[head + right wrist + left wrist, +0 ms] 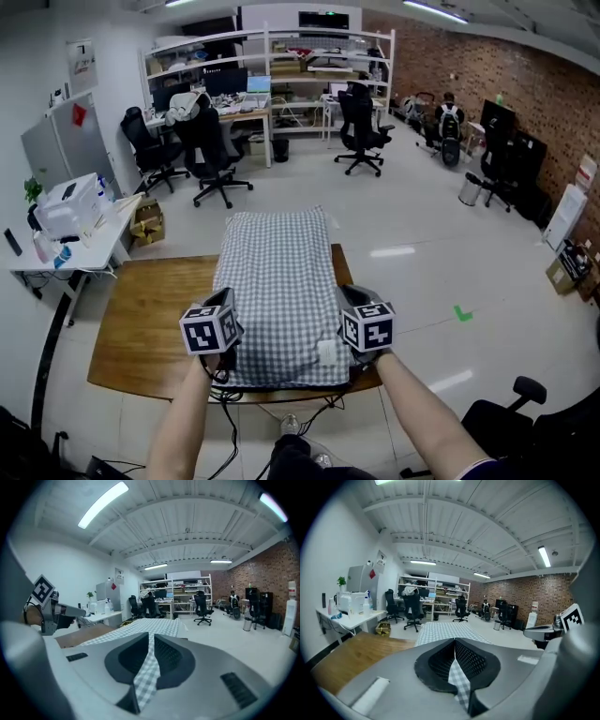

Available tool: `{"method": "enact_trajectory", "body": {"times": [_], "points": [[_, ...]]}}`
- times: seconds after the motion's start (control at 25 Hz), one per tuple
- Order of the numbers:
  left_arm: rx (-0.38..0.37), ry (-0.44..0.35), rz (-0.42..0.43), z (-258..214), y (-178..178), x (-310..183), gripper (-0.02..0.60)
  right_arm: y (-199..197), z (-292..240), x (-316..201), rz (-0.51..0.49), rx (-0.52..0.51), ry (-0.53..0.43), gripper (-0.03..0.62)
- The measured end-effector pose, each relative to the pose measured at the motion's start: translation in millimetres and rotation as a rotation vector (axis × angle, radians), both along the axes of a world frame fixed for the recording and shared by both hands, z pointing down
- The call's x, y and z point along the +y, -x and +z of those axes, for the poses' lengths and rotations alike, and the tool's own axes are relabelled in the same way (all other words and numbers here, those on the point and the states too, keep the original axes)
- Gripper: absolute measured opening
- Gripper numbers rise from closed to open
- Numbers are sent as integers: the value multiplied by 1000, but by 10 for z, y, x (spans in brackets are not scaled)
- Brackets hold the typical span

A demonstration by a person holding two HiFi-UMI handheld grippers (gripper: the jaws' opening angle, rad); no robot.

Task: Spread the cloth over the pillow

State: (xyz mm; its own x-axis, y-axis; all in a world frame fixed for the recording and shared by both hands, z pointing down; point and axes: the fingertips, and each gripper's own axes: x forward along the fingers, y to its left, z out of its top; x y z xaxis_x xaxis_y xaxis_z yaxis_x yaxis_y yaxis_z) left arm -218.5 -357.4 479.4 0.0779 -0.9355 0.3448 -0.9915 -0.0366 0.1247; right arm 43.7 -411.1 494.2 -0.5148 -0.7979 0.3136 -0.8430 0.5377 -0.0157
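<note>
**Both claws pinch checked cloth (281, 281) at table's near edge**

We hold the cloth by its two near corners — our left gripper (454, 660) is clamped on the left corner and our right gripper (150, 658) on the right one, a checked fold nipped tight between each pair of jaws. The cloth runs lengthwise away from us down the middle of the wooden table (150, 319), over a raised shape; the pillow beneath is covered from sight.
</note>
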Motion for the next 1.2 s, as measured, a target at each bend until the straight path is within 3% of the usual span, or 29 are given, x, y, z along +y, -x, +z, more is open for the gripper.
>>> {"method": "enact_trajectory", "body": {"times": [0.08,0.44,1.2], "points": [[-8,-1,37,-34,-199,144,12,75,-77,203,-42,-34,-16,0],[7,-119,162,-535,-1129,487,12,146,-809,849,-160,-122,-152,3],[83,-158,315,-532,-1676,622,9,238,-1080,1149,-194,-112,-219,6]]}}
